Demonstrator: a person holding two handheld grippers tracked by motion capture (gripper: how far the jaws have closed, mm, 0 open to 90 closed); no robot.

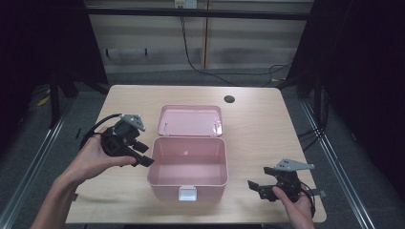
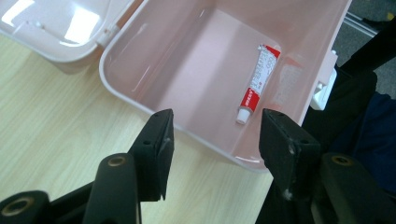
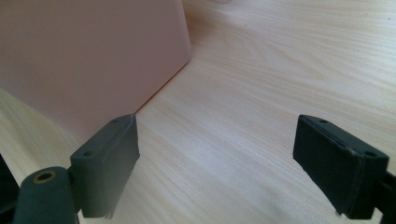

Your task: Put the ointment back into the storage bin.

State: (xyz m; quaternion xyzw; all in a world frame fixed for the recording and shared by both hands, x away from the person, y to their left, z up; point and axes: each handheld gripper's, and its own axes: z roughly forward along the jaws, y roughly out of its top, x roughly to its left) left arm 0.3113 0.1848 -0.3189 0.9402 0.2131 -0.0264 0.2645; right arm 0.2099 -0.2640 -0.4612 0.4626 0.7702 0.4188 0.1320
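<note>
A pink plastic box (image 1: 188,180) stands in the middle of the table with its lid (image 1: 191,120) laid open behind it. In the left gripper view a red and white tube (image 2: 258,80) lies on the box's floor (image 2: 205,70). My left gripper (image 1: 143,155) hovers at the box's left rim; its jaws stand apart with nothing between them (image 2: 215,149). My right gripper (image 1: 255,187) rests low on the table to the right of the box, jaws wide apart and empty (image 3: 215,163), with the box's pink wall (image 3: 84,56) to its left.
The light wooden table (image 1: 267,129) has a dark round hole (image 1: 229,99) near its back edge. Cables run across the floor behind the table. A white latch (image 1: 187,193) sits on the box's front wall.
</note>
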